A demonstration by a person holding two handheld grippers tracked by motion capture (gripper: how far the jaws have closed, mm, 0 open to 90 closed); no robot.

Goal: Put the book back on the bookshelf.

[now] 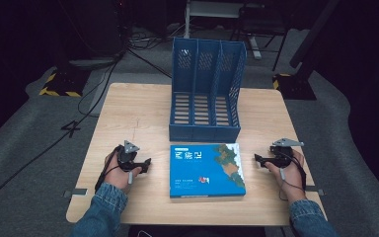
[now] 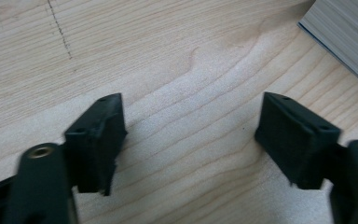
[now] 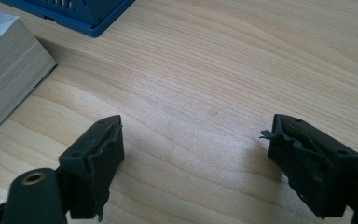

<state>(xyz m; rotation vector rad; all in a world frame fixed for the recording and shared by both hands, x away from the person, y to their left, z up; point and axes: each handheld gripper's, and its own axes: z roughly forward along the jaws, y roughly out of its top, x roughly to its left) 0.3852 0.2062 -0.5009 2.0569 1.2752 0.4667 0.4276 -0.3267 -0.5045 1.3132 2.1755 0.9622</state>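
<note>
On the left side of the pale wooden desk [image 1: 128,113], the left gripper [image 1: 145,165] lay with its jaws wide apart and nothing between them, pointing at the thick blue book with a map picture on its cover [image 1: 206,170], which lay flat near the front edge, just in front of the blue plastic file rack with three slots [image 1: 206,94]. The book looked heavy and stiff with a smooth, slippery cover, so its two side edges seemed the best places to hold; its white cover writing was too small to read. On the right side, the right gripper [image 1: 259,159] also rested wide open and empty.
</note>
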